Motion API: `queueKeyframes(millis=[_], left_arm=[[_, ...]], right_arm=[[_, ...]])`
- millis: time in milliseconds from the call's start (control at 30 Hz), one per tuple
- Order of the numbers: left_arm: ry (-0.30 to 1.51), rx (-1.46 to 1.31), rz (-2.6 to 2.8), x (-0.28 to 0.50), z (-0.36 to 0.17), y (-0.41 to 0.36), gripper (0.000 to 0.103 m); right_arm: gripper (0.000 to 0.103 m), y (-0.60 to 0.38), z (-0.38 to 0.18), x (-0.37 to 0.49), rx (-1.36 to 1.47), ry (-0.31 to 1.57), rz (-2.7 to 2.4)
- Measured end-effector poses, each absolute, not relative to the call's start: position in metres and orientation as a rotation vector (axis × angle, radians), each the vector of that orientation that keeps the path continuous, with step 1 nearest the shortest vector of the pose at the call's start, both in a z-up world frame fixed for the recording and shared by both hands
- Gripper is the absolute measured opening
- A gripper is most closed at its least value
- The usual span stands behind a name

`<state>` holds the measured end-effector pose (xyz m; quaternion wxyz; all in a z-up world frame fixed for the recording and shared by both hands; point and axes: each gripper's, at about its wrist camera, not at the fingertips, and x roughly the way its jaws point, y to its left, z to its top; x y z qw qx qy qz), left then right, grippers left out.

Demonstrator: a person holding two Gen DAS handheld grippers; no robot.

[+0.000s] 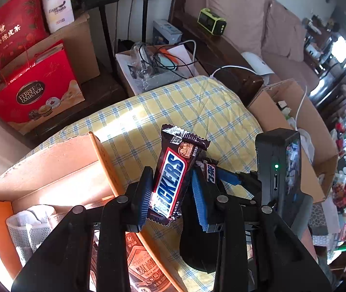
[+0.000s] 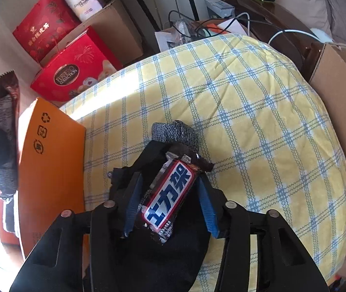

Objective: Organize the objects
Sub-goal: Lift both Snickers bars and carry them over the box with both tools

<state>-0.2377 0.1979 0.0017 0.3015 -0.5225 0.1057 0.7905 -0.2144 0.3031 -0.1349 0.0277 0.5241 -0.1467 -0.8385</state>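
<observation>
The left gripper (image 1: 170, 192) grips a Snickers bar (image 1: 170, 182) above the yellow checked cloth (image 1: 173, 112), just beside the orange cardboard box (image 1: 51, 170). The right gripper (image 2: 170, 202) has a second Snickers bar (image 2: 170, 197) lying between its jaws; whether its pads press is unclear. This looks like the sorting step: next, carrying the left bar over the box and releasing it inside.

Readable stuff: the brown candy bar wrapper (image 1: 170, 182) says "SNICKERS" in big blue letters. The other bar (image 2: 170, 194) has the Chinese version, 士力架. Red gift box (image 1: 36, 97) reads "FERRERO COLLECTION". The red bag (image 1: 10, 24) behind it says 新会陈皮茶, and the white roll pack (image 1: 57, 7) says "Health". Orange carton (image 2: 51, 165) has recycling symbols printed on its side.
</observation>
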Motion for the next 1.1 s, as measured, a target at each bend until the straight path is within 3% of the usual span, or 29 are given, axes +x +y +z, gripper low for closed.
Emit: queueKeyframes(millis=[167,433,667,1100], left_arm=[[0.225,-1.373,2.119,-0.235,0.013,0.177,0.031],[0.119,-1.348,2.135,-0.225,0.033,0.134,0.031],[0.152,-1.367,2.203,-0.217,0.044,0.086,0.031],[0.071,-1.553,2.375,-0.259,0.017,-0.016,0.031]], right_arm=[[0.036,0.308,-0.127,-0.206,1.593,-0.376,-2.604],[0.036,0.322,-0.098,-0.185,1.510,-0.376,-2.618],[0.036,0.314,-0.057,-0.166,1.423,-0.270,-2.624],[0.036,0.233,-0.012,-0.172,1.301,-0.183,-2.433]])
